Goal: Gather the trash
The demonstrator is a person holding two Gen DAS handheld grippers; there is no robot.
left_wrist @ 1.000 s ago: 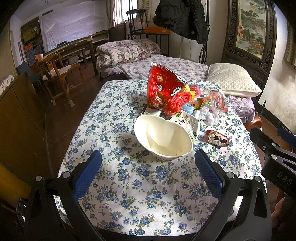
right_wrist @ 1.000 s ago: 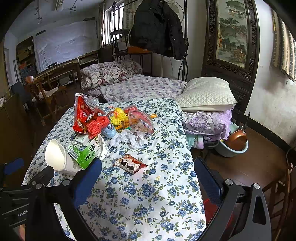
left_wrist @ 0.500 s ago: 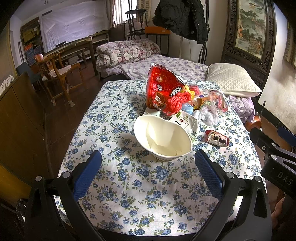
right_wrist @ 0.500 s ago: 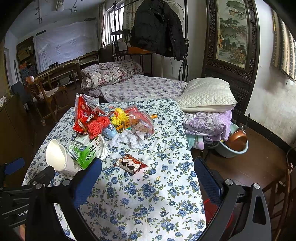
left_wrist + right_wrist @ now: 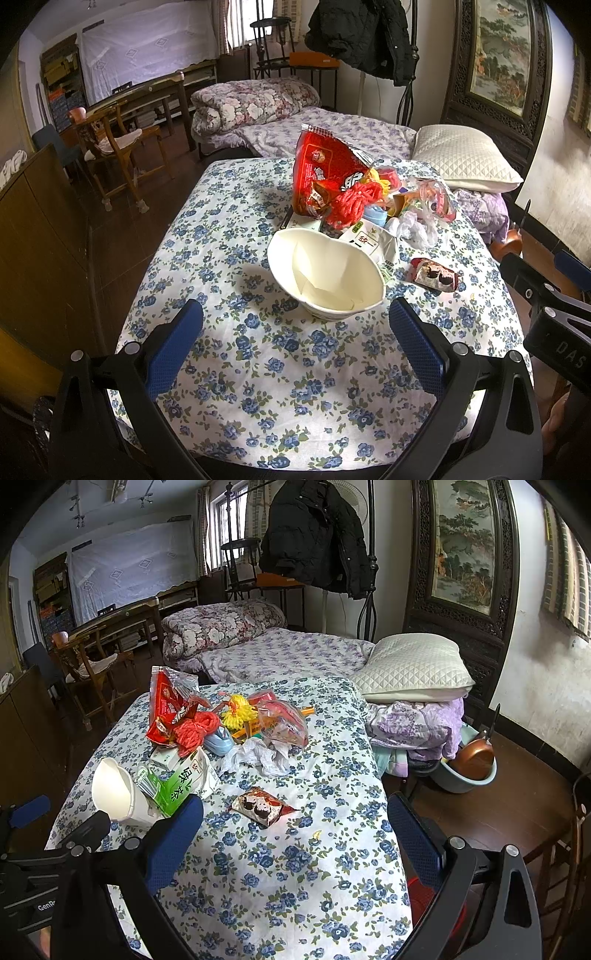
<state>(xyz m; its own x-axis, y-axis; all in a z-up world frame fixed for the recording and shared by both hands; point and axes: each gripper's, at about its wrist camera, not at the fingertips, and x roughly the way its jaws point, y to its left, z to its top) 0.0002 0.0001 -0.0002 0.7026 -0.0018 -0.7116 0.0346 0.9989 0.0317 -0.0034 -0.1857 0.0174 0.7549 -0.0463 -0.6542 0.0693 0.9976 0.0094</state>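
Note:
A heap of trash lies on the floral tablecloth point(image 5: 258, 369). A crumpled white paper bowl point(image 5: 325, 273) stands nearest, just beyond my open left gripper point(image 5: 295, 347). Behind it are a red snack bag point(image 5: 325, 173), a green tea carton point(image 5: 184, 782), crumpled white plastic point(image 5: 258, 757) and a small brown snack wrapper point(image 5: 262, 806). My right gripper point(image 5: 295, 834) is open and empty, hovering over the cloth just short of the brown wrapper point(image 5: 436, 275). The right gripper's body point(image 5: 546, 306) shows at the right edge of the left wrist view.
A bed with a floral quilt point(image 5: 221, 627) and a white pillow point(image 5: 413, 668) lies beyond the table. Right of the table, a basin with a brown pan point(image 5: 469, 764) sits on the wooden floor. A red bin point(image 5: 421, 897) shows below the table's right edge. Wooden chairs point(image 5: 114, 147) stand at left.

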